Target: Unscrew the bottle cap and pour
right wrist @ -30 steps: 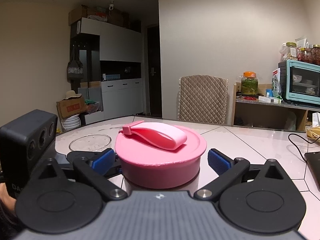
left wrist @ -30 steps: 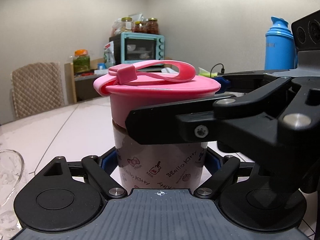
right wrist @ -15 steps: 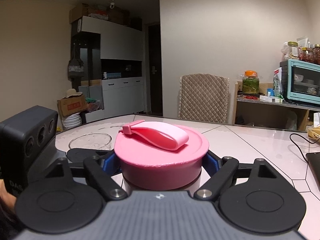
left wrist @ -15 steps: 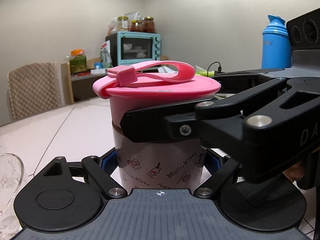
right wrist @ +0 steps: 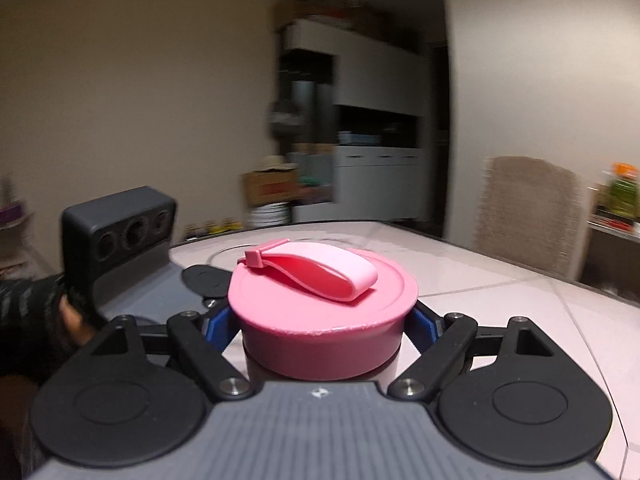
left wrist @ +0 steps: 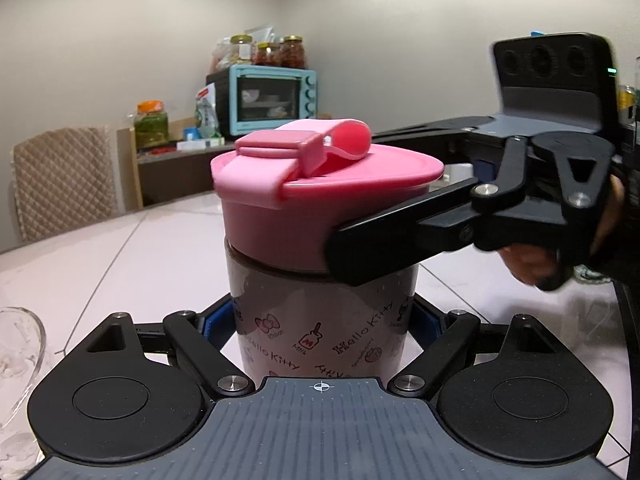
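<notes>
Left tool (left wrist: pixel 322 322) clamped on Hello Kitty bottle (left wrist: pixel 320 320), contents hidden; right tool (right wrist: pixel 320 320) clamped on pink cap (right wrist: pixel 322 316). Only left view shows glass bowl (left wrist: pixel 18 360) on counter (left wrist: pixel 120 252).

a teal toaster oven (left wrist: pixel 276 96) topped with jars (left wrist: pixel 280 51), and a quilted chair (left wrist: pixel 60 180) beside it.

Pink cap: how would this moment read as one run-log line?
stage: unscrewing | left gripper: clamps bottle body | right gripper: clamps pink cap | cap: on bottle
</notes>
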Motion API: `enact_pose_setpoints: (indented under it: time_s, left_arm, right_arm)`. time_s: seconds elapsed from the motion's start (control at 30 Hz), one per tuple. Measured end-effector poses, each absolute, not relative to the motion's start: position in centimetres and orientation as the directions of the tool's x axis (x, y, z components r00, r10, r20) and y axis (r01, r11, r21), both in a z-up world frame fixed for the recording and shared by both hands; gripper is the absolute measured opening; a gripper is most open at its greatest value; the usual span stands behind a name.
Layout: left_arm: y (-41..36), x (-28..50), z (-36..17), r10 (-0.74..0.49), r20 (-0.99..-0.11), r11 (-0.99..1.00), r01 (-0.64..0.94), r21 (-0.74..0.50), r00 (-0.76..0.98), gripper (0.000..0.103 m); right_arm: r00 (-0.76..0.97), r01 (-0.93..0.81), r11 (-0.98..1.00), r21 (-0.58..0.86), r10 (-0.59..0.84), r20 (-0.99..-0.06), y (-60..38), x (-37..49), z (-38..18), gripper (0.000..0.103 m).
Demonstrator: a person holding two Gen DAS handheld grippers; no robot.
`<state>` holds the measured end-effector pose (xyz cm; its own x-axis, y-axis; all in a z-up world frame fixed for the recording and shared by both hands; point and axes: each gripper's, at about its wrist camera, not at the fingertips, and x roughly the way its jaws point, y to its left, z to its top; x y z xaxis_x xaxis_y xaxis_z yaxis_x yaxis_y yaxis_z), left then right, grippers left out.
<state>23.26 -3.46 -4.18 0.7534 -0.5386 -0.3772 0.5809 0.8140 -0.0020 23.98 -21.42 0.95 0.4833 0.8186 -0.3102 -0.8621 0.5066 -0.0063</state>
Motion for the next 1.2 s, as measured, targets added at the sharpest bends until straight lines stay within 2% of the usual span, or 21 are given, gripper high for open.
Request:
enact_pose_setpoints:
  time_s: [0.17,0.23,0.27,0.33,0.43,0.67,0.93,1.0,1.2]
  left_arm:
    - [-3.5,22.4,-4.5,-0.539,-0.377,0.814,0.581,-0.002,0.754,0.090]
    - [-3.6,21.1,-4.9,-0.537,-0.377,0.816,0.579,-0.001,0.755,0.090]
    - [-3.9,22.9,-4.3,-0.535,-0.380,0.816,0.577,-0.003,0.755,0.090]
    - [-3.7,22.9,-4.2,-0.537,-0.379,0.816,0.579,-0.004,0.754,0.090]
    - [-3.7,22.9,-4.2,-0.536,-0.379,0.816,0.578,-0.004,0.754,0.090]
    - [-3.6,23.0,-4.2,-0.537,-0.379,0.816,0.579,-0.004,0.754,0.090]
    - [-3.3,23.1,-4.0,-0.539,-0.380,0.813,0.582,-0.004,0.752,0.090]
    - [-3.4,23.1,-4.0,-0.539,-0.380,0.813,0.582,-0.004,0.752,0.090]
    - [-3.3,23.3,-4.0,-0.541,-0.380,0.812,0.584,-0.004,0.750,0.090]
  right_arm:
    - [0.478,-0.864,0.503,-0.006,0.818,-0.318,-21.4,24.0,1.3,0.086]
    - [0.476,-0.865,0.501,-0.006,0.818,-0.322,-21.4,24.0,1.5,0.097]
    - [0.475,-0.866,0.500,-0.006,0.818,-0.323,-21.4,24.0,1.6,0.102]
    - [0.473,-0.867,0.499,-0.006,0.818,-0.327,-21.4,24.0,1.7,0.102]
    - [0.571,-0.804,0.593,-0.032,0.756,-0.321,-20.7,21.8,1.8,0.102]
    - [0.696,-0.692,0.722,0.003,0.669,-0.260,-19.8,19.2,0.9,0.102]
    - [0.733,-0.646,0.763,0.032,0.631,-0.254,-19.1,19.8,-0.3,0.101]
    - [0.740,-0.639,0.768,0.027,0.624,-0.252,-18.8,20.0,-0.6,0.096]
    - [0.745,-0.633,0.773,0.043,0.623,-0.238,-18.6,20.3,-0.8,0.093]
